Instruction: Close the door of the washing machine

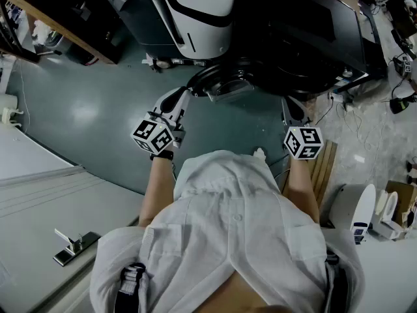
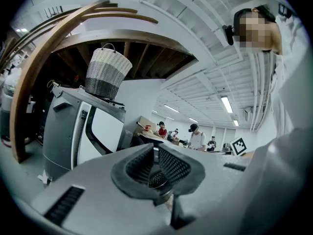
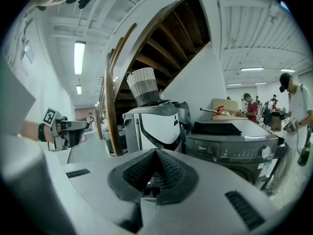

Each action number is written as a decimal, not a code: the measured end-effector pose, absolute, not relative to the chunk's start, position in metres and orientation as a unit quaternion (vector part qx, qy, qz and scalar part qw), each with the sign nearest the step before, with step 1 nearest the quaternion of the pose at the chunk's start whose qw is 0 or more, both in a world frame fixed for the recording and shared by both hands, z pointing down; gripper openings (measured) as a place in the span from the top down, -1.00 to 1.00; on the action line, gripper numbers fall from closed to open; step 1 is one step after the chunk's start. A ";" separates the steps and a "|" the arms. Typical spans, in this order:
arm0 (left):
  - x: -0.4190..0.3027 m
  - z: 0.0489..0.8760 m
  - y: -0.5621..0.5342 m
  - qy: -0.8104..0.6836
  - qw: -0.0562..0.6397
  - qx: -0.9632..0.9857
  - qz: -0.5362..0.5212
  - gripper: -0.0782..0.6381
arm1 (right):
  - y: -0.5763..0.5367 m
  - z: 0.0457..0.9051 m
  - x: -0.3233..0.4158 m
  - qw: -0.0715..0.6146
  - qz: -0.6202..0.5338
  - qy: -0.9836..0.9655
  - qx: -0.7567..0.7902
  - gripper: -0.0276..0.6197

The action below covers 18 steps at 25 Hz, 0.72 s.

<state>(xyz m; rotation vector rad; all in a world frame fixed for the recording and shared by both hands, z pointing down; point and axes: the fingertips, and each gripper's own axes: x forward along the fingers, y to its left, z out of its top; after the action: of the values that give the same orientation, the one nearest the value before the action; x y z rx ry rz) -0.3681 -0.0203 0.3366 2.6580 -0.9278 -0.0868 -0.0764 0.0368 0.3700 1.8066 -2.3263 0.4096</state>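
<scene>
Washer point(image 3: 230, 150) ctrl panel: brand looks like "Midea"; no other legible txt.

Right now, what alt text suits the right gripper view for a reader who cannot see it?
The right gripper, jaws shut on nothing, fills the foreground, with a dark grey washing machine ahead at right. Left of it stands a white-and-grey appliance with a grey-and-white woven basket on top.

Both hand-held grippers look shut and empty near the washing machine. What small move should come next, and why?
Probably ease the left hand-held gripper forward to the door, which appears to stand swung open just ahead of its shut jaws, not touching them. The right hand-held gripper, also shut, is farther from the door, in front of the washing machine.
</scene>
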 end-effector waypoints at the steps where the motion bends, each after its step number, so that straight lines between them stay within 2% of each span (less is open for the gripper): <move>1: -0.367 0.336 -0.020 -0.325 0.162 0.931 -0.031 0.68 | 0.036 0.370 -0.075 0.085 0.137 -0.780 0.605 0.84; 12: -0.349 0.340 -0.018 -0.321 0.166 0.932 -0.028 0.68 | 0.036 0.369 -0.063 0.083 0.131 -0.785 0.600 0.84; 18: -0.331 0.344 -0.014 -0.310 0.166 0.936 -0.019 0.68 | 0.038 0.365 -0.056 0.054 0.126 -0.800 0.585 0.83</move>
<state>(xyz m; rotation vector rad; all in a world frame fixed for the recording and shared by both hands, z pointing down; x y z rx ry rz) -0.3309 -0.0141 0.3436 2.6656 -0.8828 -0.0541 -0.0559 0.0377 0.3650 1.7770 -2.4298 0.3817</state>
